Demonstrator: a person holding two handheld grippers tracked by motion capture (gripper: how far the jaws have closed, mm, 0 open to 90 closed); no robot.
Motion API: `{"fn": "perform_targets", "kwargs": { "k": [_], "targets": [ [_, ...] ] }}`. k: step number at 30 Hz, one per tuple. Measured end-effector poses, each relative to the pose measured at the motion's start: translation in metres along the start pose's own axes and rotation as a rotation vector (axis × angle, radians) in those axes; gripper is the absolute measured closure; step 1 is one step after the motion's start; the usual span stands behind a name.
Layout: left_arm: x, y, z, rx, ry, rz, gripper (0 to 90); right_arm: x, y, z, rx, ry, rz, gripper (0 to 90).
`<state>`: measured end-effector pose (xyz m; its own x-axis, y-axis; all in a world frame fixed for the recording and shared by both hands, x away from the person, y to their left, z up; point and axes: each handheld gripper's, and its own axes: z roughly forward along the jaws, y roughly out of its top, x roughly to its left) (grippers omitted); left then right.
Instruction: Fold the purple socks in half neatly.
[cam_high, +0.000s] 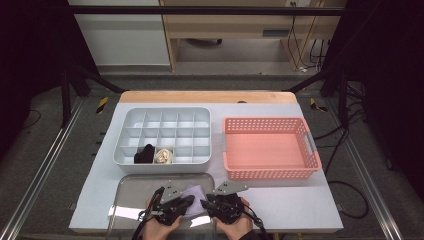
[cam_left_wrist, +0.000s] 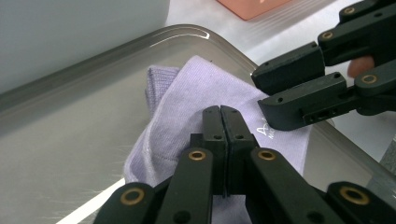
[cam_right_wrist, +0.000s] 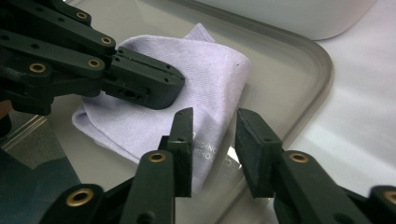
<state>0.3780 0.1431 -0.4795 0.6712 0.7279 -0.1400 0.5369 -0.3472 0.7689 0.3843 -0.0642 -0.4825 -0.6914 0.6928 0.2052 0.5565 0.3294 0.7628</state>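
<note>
Lying folded on a metal tray (cam_high: 131, 187) at the lower centre of the high view: a pale lilac sock (cam_left_wrist: 196, 100), soft fine-ribbed knit, no pattern. In the left gripper view, spread across the middle of the frame, with a ribbed cuff edge poking up at the upper left of the fabric and a small pale printed mark near the right edge. In the right gripper view, seen from the other side: a smooth folded panel with a rounded corner at the upper right, faint white lettering near the lower centre, a tiny dark speck near the top right of the cloth.

Left gripper (cam_left_wrist: 220, 112): jaws pressed flat together, tips over the sock's middle; whether any cloth is pinched between them cannot be told. Seen also at the upper left of the right gripper view, resting over the fabric.

Right gripper (cam_right_wrist: 214, 128): jaws parted with a clear gap, standing over the sock's lettered edge, pads not pressing it.

Above the tray in the high view: a white divided organiser (cam_high: 165, 117) with a dark rolled item and a cream one in its near row; to the right, a pink basket (cam_high: 270, 172).
</note>
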Motion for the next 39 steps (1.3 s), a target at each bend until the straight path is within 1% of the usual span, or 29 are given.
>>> {"fn": "perform_targets", "kwargs": {
  "k": [2,7,8,10,13,14,15,17,19,23,25,26,27,28,31,32,33,35,36,39],
  "targets": [
    [0.000,0.000,0.000,-0.001,0.003,-0.001,88.9,0.001,0.000,0.002,-0.001,0.011,-0.010,75.0],
    [0.000,-0.001,0.001,-0.009,0.003,-0.014,89.2,0.001,0.004,0.003,0.023,0.028,0.011,84.4],
    [0.000,0.000,0.001,-0.011,0.001,-0.019,89.3,0.001,0.004,0.002,0.022,0.029,0.006,85.1],
    [0.000,0.000,0.002,-0.018,-0.001,-0.031,89.3,0.001,0.005,0.001,0.005,0.023,-0.013,86.0],
    [-0.001,0.000,0.002,-0.028,-0.020,-0.056,89.2,0.003,0.011,-0.008,-0.044,0.048,-0.032,86.7],
    [-0.002,0.000,0.003,-0.029,-0.025,-0.058,89.2,0.004,0.012,-0.010,-0.057,0.058,-0.041,86.8],
    [-0.003,0.000,0.003,-0.031,-0.026,-0.058,89.1,0.006,0.014,-0.012,-0.061,0.069,-0.049,86.8],
    [-0.005,0.000,0.004,-0.032,-0.027,-0.065,88.6,0.010,0.014,-0.013,-0.060,0.079,-0.066,86.7],
    [-0.004,0.000,0.002,-0.042,-0.029,-0.070,87.6,0.011,0.013,-0.013,-0.055,0.074,-0.074,86.7],
    [-0.001,0.001,-0.008,-0.067,-0.025,-0.072,87.2,0.007,0.011,-0.015,-0.050,0.059,-0.056,86.6],
    [-0.002,-0.001,-0.006,-0.048,-0.019,-0.071,87.6,0.006,0.011,-0.017,-0.048,0.052,-0.056,86.6],
    [-0.002,-0.001,-0.006,-0.048,-0.019,-0.071,87.9,0.006,0.011,-0.017,-0.048,0.052,-0.056,86.6],
    [-0.003,-0.004,-0.001,-0.029,-0.022,-0.064,88.6,0.006,0.011,-0.018,-0.044,0.051,-0.053,86.4],
    [-0.004,-0.004,0.000,-0.031,-0.019,-0.056,88.8,0.006,0.010,-0.017,-0.037,0.046,-0.052,86.1],
    [-0.005,-0.003,0.000,-0.030,-0.015,-0.055,88.9,0.002,0.007,-0.015,-0.011,0.026,-0.036,82.9],
    [-0.004,-0.003,0.000,-0.031,-0.015,-0.057,89.1,0.000,0.007,-0.015,-0.010,0.020,-0.028,79.6],
    [-0.004,-0.003,0.000,-0.031,-0.016,-0.056,89.2,-0.002,0.006,-0.016,-0.021,0.011,-0.019,76.0],
    [-0.004,-0.003,0.001,-0.027,-0.014,-0.053,89.3,-0.004,0.005,-0.017,-0.019,0.009,-0.004,74.2],
    [-0.004,-0.003,0.001,-0.027,-0.014,-0.053,89.3,-0.005,0.005,-0.017,-0.020,0.007,-0.004,72.2],
    [-0.005,-0.003,0.001,-0.027,-0.013,-0.050,89.3,-0.007,0.005,-0.010,0.009,-0.004,0.001,72.8]
  ]
}}
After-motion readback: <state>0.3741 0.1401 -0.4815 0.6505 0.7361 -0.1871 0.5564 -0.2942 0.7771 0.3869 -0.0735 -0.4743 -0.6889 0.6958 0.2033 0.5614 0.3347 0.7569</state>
